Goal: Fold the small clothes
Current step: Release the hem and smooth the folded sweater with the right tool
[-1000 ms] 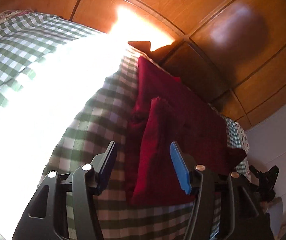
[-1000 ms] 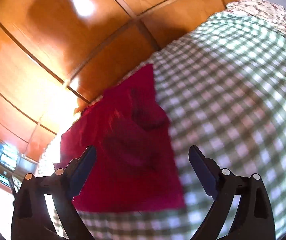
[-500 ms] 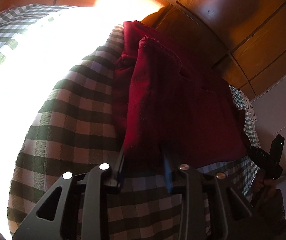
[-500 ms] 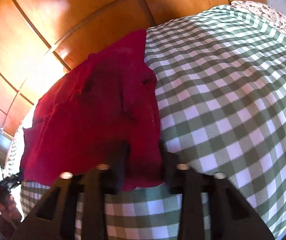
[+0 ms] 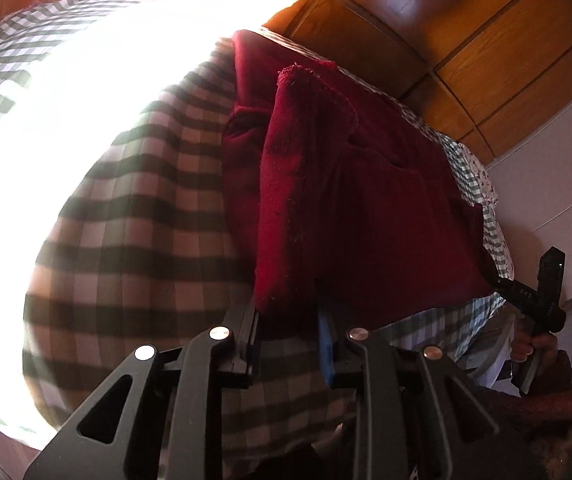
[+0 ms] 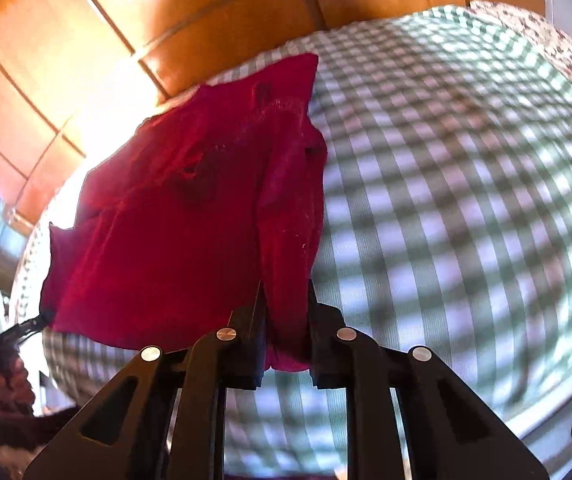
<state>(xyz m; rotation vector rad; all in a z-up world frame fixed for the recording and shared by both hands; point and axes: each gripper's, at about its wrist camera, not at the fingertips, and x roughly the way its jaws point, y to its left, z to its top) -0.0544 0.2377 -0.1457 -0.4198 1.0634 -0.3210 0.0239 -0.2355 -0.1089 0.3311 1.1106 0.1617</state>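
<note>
A green-and-white checked bed cover spans both views, backed by wooden panelling. The dark red garment lies on it, near edge raised. The left hand-held gripper and right hand-held gripper each pinch one near corner of the garment.

Green-checked bedspread; wooden panelling behind.
</note>
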